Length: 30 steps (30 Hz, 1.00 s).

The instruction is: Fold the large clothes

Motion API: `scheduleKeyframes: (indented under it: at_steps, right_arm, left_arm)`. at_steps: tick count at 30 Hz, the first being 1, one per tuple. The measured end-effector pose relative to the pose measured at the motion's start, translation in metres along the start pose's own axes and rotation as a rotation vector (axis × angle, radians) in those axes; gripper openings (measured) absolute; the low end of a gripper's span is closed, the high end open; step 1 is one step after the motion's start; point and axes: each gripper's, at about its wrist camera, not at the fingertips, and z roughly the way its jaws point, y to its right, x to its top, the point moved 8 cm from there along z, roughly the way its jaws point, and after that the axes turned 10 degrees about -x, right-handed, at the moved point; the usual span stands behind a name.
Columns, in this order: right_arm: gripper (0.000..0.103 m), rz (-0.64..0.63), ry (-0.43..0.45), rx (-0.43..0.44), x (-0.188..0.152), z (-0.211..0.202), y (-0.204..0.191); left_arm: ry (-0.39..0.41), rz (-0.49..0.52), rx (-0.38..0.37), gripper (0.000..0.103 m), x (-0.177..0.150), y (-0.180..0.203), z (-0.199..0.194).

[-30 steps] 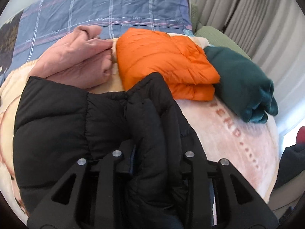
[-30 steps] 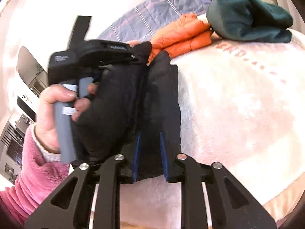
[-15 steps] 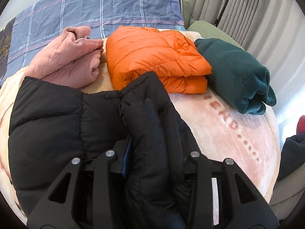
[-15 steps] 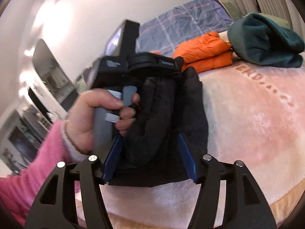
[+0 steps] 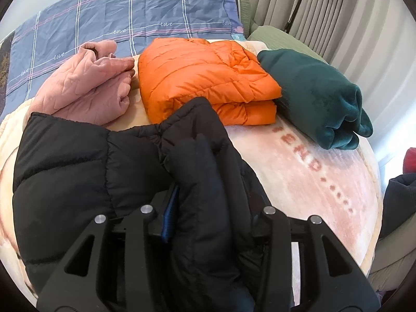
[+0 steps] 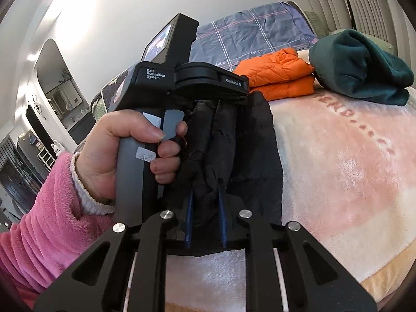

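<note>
A black puffer jacket (image 5: 78,171) lies on the pink blanket (image 5: 299,182), its right part bunched into a raised fold. My left gripper (image 5: 210,223) has that fold between its jaws, which stand wide; the cloth hides most of the pads. In the right wrist view the jacket (image 6: 247,140) hangs as a bunched strip. My right gripper (image 6: 205,221) is shut on its lower edge, blue pads (image 6: 222,221) pinching the cloth. The left gripper's handle (image 6: 145,156), held by a hand in a pink sleeve, is just left of it.
Folded clothes lie at the far side of the bed: a pink garment (image 5: 85,88), an orange puffer jacket (image 5: 205,78) and a dark green fleece (image 5: 317,96). A blue plaid quilt (image 5: 124,18) lies behind them. Curtains (image 5: 338,13) hang at the right. The bed edge is near at the right.
My right gripper opened wide, then closed again on the jacket's lower edge. My left gripper's jaws spread wider around the fold. Both views shifted slightly.
</note>
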Motion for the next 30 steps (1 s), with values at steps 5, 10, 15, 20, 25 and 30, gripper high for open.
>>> scheduleKeyframes:
  at_steps: [5,10,15,20,25,30]
  right_arm:
    - [0.035,0.049,-0.003,0.018,0.004,0.011,0.003]
    - [0.009,0.178,-0.010,0.022,0.003,0.014,0.028]
    - [0.009,0.205,-0.008,0.008,-0.005,0.004,0.048]
    - [0.009,0.233,-0.043,0.004,-0.016,0.014,0.056]
    - [0.015,0.193,-0.069,-0.047,-0.023,0.022,0.054]
    - [0.026,0.145,-0.053,-0.154,-0.023,0.012,0.061]
  left_arm:
    - [-0.013,0.011,-0.014,0.041,0.000,0.004,0.000]
    - [-0.033,0.059,-0.086,0.041,0.001,0.017,-0.014]
    - [0.062,0.069,-0.185,0.044,0.015,0.009,-0.071]
    - [0.138,0.099,-0.063,0.050,0.013,-0.041,-0.099]
    - [0.041,0.199,0.068,0.052,-0.026,-0.065,-0.052]
    - [0.055,0.316,0.146,0.054,-0.040,-0.044,-0.031]
